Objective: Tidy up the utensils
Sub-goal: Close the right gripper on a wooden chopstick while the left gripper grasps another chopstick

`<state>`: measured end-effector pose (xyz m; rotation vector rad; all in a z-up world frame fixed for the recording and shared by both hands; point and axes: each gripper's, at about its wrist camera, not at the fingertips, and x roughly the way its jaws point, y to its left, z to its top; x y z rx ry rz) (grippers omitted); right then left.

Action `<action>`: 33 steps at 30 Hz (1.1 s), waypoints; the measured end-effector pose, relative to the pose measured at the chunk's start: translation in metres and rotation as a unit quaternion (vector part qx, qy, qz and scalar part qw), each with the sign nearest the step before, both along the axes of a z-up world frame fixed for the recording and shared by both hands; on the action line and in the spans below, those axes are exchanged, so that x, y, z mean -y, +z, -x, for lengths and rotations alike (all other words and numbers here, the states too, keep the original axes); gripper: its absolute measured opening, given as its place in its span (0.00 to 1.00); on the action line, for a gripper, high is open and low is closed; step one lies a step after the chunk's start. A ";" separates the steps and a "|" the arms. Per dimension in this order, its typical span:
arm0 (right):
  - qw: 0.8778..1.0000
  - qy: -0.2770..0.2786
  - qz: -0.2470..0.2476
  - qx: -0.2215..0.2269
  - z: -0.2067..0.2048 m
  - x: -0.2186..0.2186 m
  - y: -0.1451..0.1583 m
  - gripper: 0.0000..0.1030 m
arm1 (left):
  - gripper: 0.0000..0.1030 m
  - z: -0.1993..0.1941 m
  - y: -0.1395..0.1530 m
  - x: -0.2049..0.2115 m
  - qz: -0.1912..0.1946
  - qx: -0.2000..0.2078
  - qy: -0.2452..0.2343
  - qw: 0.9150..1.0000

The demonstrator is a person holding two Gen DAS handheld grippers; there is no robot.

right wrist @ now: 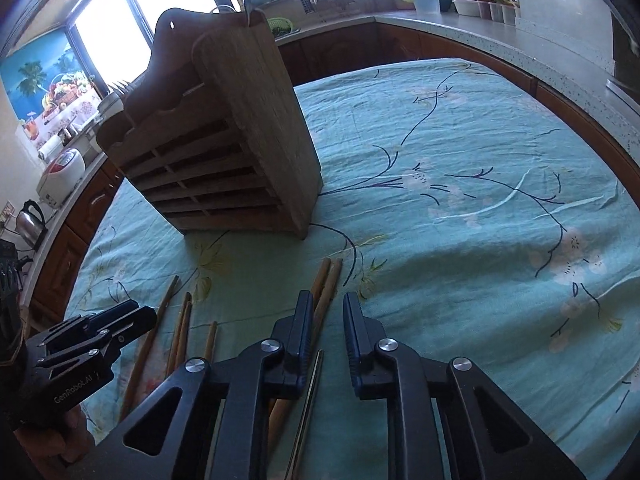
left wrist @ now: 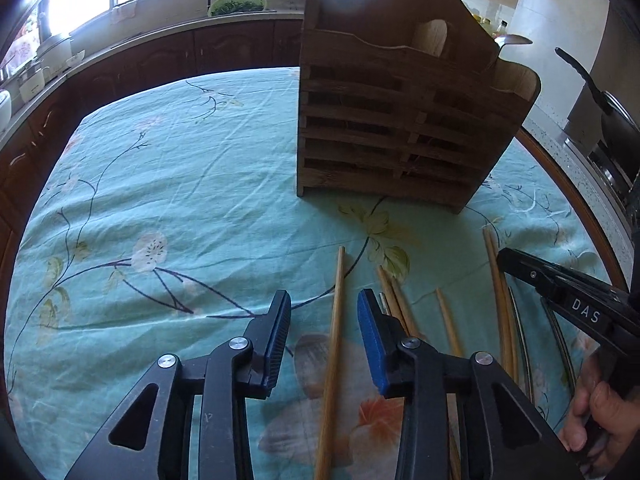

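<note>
A single wooden chopstick [left wrist: 334,344] is being straddled by the left gripper [left wrist: 325,312], whose pads are standing clear of it on either side, released rather than clenched, so nothing is being gripped yet. Further right, near the front edge of the worktop [left wrist: 160,184], more chopsticks [left wrist: 394,300] are being left loose and roughly parallel, seemingly for picking one by one. The right gripper [right wrist: 328,312] is being held with a narrow gap, empty, with a pair of chopsticks [right wrist: 326,280] just left of the gap. The wooden utensil holder [left wrist: 392,120] is being kept upright toward the far edge, openings upward to receive them.
</note>
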<state>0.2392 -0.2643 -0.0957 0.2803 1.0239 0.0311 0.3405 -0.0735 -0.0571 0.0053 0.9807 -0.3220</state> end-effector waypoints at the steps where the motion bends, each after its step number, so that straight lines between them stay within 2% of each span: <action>1: 1.000 0.001 0.004 0.004 -0.001 -0.001 -0.001 0.11 | 0.30 -0.002 -0.003 0.003 -0.003 -0.003 -0.005 1.000; 8: 1.000 0.007 0.030 0.001 -0.012 -0.005 -0.002 0.09 | 0.27 -0.010 -0.013 0.023 -0.044 0.017 -0.022 0.999; 10: 0.999 0.014 0.037 0.000 -0.015 -0.009 -0.002 0.09 | 0.24 -0.011 -0.015 0.026 -0.047 0.021 -0.025 0.998; 11: 0.999 0.016 0.042 0.001 -0.016 -0.010 -0.003 0.09 | 0.17 -0.012 -0.016 0.026 -0.045 0.022 -0.026 0.998; 12: 0.999 0.019 0.046 0.003 -0.016 -0.011 -0.003 0.09 | 0.04 -0.013 -0.017 0.026 -0.040 0.023 -0.028 0.999; 15: 0.999 0.021 0.043 0.007 -0.013 -0.011 -0.003 0.07 | 0.03 -0.014 -0.019 0.020 -0.020 0.015 -0.025 0.999; 17: 1.000 0.018 0.009 0.008 -0.010 -0.008 -0.001 0.06 | 0.03 -0.011 -0.019 0.014 -0.002 0.012 -0.020 1.000; 21: 0.999 0.013 -0.029 0.036 0.007 0.001 0.018 0.05 | 0.03 0.002 -0.007 -0.005 0.039 0.018 -0.008 0.999; 27: 0.995 0.021 -0.058 0.082 0.030 0.006 0.063 0.05 | 0.03 0.033 0.029 -0.029 0.100 0.048 0.000 0.994; 33: 0.989 0.029 -0.066 0.126 0.049 0.002 0.105 0.05 | 0.03 0.067 0.072 -0.052 0.126 0.090 -0.002 0.988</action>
